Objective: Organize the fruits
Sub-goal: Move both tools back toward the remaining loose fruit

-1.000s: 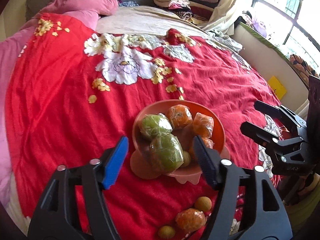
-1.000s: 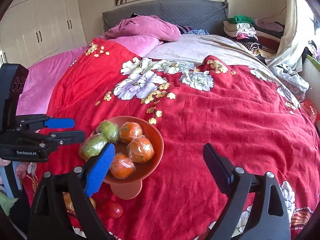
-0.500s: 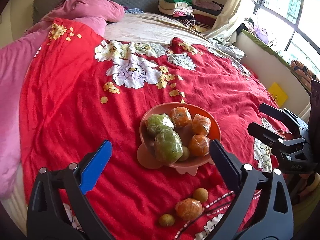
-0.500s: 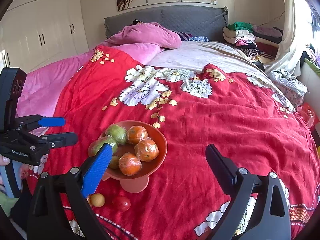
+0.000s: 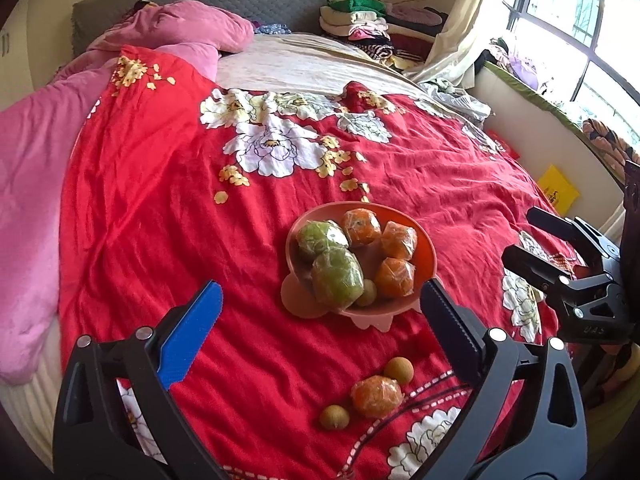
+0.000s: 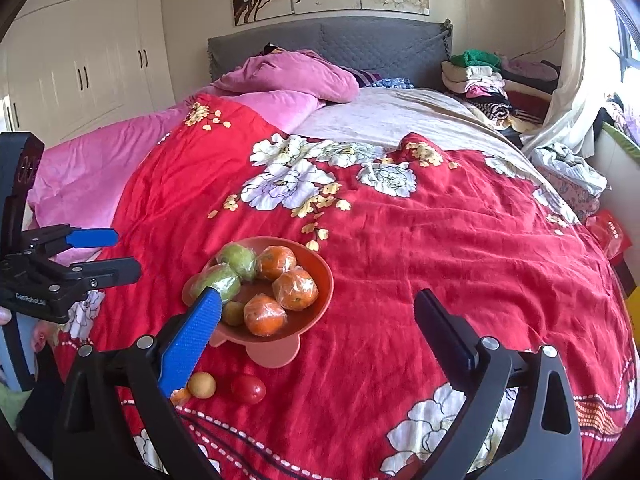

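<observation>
Currently we work over a bed (image 6: 440,248) spread with a red floral cover. On it, near the foot, stands a footed orange bowl (image 5: 427,249) holding two wrapped green fruits, three wrapped oranges and one small brown fruit. Loose fruit lies on the cover just in front of the bowl: a wrapped orange (image 5: 376,396) between two small brown fruits (image 5: 398,370).

Tool state:
- The left tool (image 5: 320,316) hangs above the cover with its jaws wide apart; they have just been opening, and nothing sits between them.
- The right tool (image 6: 316,320) also stands apart and empty, its jaws having just been opening. Its blue finger (image 6: 192,344) overlaps the bowl's near edge in the right wrist view; we cannot tell whether it touches.

Hazards, in our judgement:
- The bowl rests on soft, creased bedding on a narrow foot. A tool pressing its rim could tip it and spill the contents.
- The plastic wrap looks slippery, so a shallow grip may let a fruit slide out.
- The small round fruits may roll along the folds toward the bed's edge if nudged.

View differences: only the right wrist view shows a red tomato (image 6: 248,389) beside a small yellowish fruit (image 6: 202,385); only the left wrist view shows the loose wrapped orange whole, plus the window.
</observation>
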Motion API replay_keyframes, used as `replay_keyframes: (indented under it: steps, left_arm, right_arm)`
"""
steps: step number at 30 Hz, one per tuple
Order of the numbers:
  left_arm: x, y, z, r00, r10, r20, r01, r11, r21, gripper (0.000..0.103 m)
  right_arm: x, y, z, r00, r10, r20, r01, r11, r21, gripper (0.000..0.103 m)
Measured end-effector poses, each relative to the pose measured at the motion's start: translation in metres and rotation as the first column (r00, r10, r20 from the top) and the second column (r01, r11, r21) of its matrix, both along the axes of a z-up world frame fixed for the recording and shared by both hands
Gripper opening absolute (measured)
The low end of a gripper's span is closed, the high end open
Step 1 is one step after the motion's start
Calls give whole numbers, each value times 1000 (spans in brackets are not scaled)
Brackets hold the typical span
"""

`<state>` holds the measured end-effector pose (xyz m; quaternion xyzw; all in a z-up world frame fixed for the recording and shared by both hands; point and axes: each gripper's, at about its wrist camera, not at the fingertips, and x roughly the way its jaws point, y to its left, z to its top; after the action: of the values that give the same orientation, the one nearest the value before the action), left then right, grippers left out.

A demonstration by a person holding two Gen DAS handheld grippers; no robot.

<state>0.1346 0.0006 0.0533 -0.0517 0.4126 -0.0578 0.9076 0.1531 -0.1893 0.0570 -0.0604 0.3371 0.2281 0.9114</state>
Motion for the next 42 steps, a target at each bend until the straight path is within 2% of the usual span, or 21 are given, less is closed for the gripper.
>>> replay_keyframes:
  steps: [23, 35, 42]
  left_arm:
    - [-33, -15, -14, 999, -31, -27, 32, 999, 32, 93]
    - [-46, -20, -29, 996, -57, -67, 60, 997, 49, 93]
    - [-53, -30, -42, 988, -109, -111, 118, 990, 79, 93]
  right_arm:
    - [-39, 2, -11, 999, 39, -27, -40, 999, -32, 98]
    - [-52, 9, -30, 995, 73, -70, -77, 995, -56, 98]
    - [-56, 9, -40, 992, 83, -92, -89, 994, -68, 98]
